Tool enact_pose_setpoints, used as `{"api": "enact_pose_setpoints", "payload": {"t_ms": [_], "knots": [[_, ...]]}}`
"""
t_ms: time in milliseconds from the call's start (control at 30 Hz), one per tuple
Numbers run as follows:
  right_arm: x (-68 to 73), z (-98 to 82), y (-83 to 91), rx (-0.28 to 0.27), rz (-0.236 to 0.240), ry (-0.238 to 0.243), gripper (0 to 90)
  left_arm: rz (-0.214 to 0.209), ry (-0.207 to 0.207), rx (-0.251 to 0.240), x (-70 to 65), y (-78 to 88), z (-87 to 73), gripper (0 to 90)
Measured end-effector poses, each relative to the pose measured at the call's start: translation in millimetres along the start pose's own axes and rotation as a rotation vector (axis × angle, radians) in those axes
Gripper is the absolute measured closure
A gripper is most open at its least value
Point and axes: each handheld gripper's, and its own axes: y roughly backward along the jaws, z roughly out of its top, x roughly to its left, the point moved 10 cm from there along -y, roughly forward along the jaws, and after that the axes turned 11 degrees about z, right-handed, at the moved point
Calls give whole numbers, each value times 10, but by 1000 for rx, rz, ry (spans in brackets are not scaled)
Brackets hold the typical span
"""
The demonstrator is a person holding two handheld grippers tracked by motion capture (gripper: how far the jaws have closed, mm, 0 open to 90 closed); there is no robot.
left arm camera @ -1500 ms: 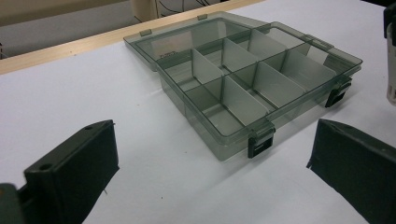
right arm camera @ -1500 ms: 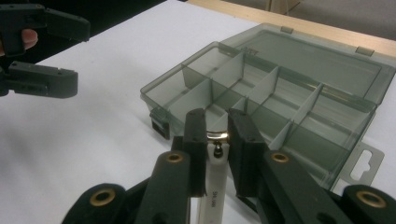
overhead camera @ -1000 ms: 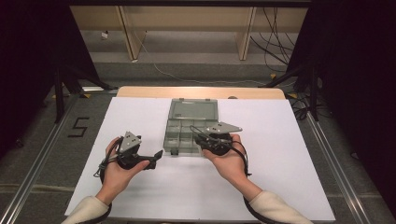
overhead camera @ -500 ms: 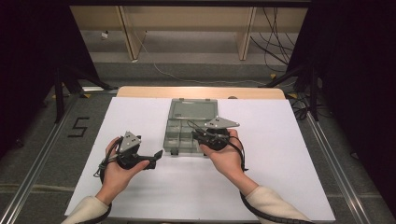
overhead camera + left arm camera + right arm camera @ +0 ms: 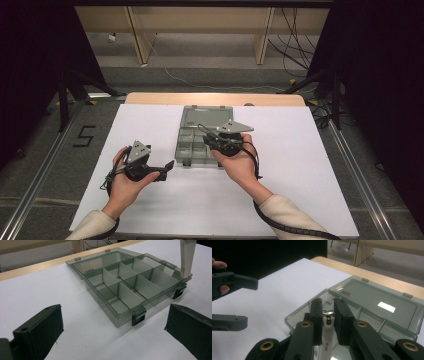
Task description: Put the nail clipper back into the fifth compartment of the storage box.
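We note a compartment box [image 5: 205, 142] of smoky, see-through grey plastic, rectangular and shallow, lying on the white sheet [image 5: 310, 165] that covers the wooden table [image 5: 150, 98]. Its lid [image 5: 377, 303] is folded flat back toward the far edge, hinged there, smooth and glossy with a bright reflection. Thin upright dividers cut the tray into small square cells; two dark latch clips [image 5: 138, 318] sit on the near wall.

The right gripper [image 5: 216, 138] hovers over the near-right part of the box. In the right gripper view its two black jaws stand close together, pressing a slim white strip [image 5: 327, 340] with a small metal clip at its top end. The strip is flat, pale and matte, with faint print along it. In the left gripper view the same strip [image 5: 187, 257] hangs upright, its lower end at the tray's far right corner; we cannot tell whether it touches the rim. The right hand [image 5: 239, 159] lies palm up beneath the tool, wrist angled in toward the box, sleeve cream-coloured.

The left gripper [image 5: 165, 169] rests low over the sheet just left of the box, pointing at its near-left corner. Its jaws, blocky and matte black, stand wide apart with nothing between them. The left hand [image 5: 125, 175] cradles the body from below, forearm running back to the table's near edge.
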Motion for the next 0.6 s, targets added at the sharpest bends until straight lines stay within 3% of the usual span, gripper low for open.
{"api": "enact_pose_setpoints", "payload": {"t_ms": [333,600], "knots": [[-37,44,-71,-3,-6,-10,787,-2,4,3,-7,-8,-7,3],[-23,91,-161,-7,5,9,787,-4,4,3,-8,-7,-5,3]]}}
